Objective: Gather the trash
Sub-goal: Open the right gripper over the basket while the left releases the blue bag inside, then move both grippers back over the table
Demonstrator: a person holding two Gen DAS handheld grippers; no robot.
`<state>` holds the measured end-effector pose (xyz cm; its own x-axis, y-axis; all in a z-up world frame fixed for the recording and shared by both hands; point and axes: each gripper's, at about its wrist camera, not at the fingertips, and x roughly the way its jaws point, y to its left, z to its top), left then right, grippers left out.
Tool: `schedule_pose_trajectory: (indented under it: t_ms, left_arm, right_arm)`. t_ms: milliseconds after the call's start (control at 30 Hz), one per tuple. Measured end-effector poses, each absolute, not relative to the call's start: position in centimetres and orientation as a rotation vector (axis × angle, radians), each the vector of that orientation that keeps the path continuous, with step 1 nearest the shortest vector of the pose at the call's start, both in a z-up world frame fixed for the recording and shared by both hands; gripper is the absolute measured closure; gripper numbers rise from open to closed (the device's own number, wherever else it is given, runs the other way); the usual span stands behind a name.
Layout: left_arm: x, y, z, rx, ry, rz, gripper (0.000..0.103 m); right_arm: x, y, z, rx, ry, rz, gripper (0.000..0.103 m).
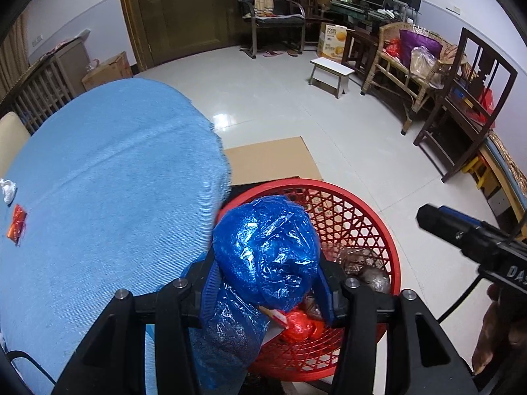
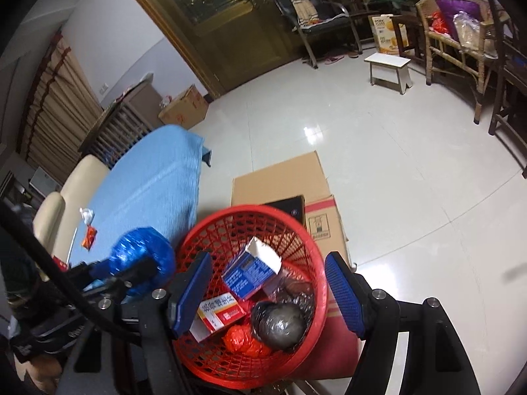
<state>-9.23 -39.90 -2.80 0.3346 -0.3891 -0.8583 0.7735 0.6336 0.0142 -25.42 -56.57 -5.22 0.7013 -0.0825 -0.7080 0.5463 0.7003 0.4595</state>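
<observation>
My left gripper (image 1: 266, 283) is shut on a crumpled blue plastic bag (image 1: 266, 256) and holds it over the near edge of a red mesh basket (image 1: 359, 217). The bag also shows in the right wrist view (image 2: 141, 256), left of the basket (image 2: 210, 230). My right gripper (image 2: 268, 291) is open and empty above the basket, which holds a blue box (image 2: 247, 275), an orange and white box (image 2: 219, 312), a dark bag ball (image 2: 278, 324) and a red bag (image 2: 243, 340). A red wrapper (image 1: 16, 225) and a white tissue (image 1: 8, 189) lie on the blue tablecloth (image 1: 115, 181).
Flat cardboard (image 2: 283, 177) lies on the tiled floor behind the basket. A small white stool (image 2: 388, 65), wicker bench (image 2: 461, 39), dark chairs (image 1: 273, 16) and boxes stand along the far walls. A cream chair (image 2: 69, 191) sits beside the table.
</observation>
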Motion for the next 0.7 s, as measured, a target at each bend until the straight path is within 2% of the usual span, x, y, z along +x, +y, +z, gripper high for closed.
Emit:
schedule_pose_trajectory:
  t_ms: [100, 400, 700]
  left_arm:
    - [-9.1, -40.7, -3.7, 0.47, 0.983, -0.826, 0.026]
    - [-8.1, -39.0, -2.6, 0.423, 0.968, -0.814, 0.026]
    - [-5.2, -31.9, -1.2, 0.312, 0.946, -0.686, 0.026]
  right_arm:
    - [-25.8, -57.1, -4.7, 0.72, 0.696, -0.396, 0.029]
    - [-25.5, -56.9, -3.8, 0.706, 0.685, -0.398, 0.029]
    - [-22.0, -53.9, -2.4, 0.647, 0.698, -0.324, 0.029]
